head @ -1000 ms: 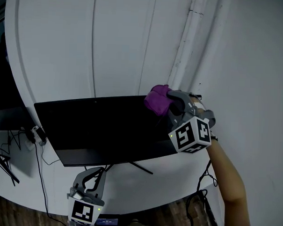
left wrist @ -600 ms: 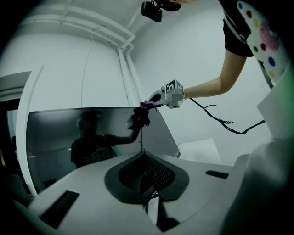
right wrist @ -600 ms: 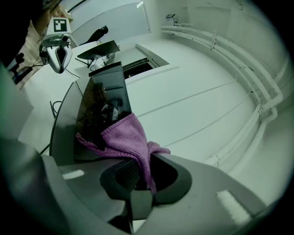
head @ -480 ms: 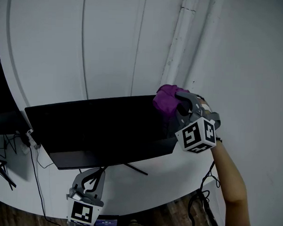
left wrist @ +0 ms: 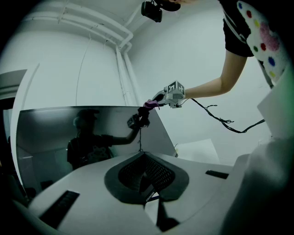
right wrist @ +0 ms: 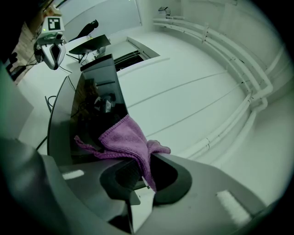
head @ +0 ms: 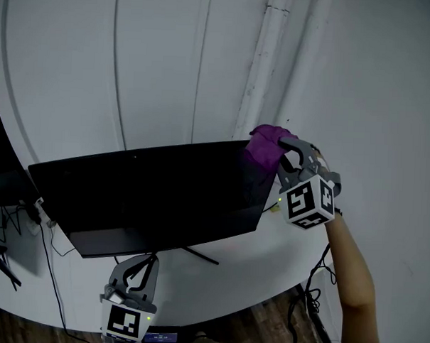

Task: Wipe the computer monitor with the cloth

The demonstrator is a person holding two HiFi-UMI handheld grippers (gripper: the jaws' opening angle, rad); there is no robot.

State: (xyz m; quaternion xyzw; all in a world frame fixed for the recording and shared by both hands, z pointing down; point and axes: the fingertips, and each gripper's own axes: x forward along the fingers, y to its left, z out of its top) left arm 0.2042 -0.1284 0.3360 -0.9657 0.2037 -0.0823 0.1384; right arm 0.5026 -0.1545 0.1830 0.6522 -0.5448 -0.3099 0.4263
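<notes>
Right gripper (head: 283, 152) jaws clamped on purple cloth (head: 266, 144); the right gripper view shows a fold of cloth (right wrist: 126, 140) pinched between the jaws, the rest bunched out in front. Cloth pressed on the top right corner of the black monitor (head: 143, 192), touching the screen edge. Monitor upright on its stand on the white tabletop (head: 268, 255), screen dark and off, its right end toward the tabletop's right edge. Left gripper (head: 143, 267) low at the tabletop's front edge, below the monitor's bottom edge and well apart from the cloth; jaws together, nothing between them, per the left gripper view (left wrist: 146, 176). Cables (head: 51, 259) trail off the tabletop's left edge. White pipe (head: 258, 69) runs up the wall behind the monitor.
</notes>
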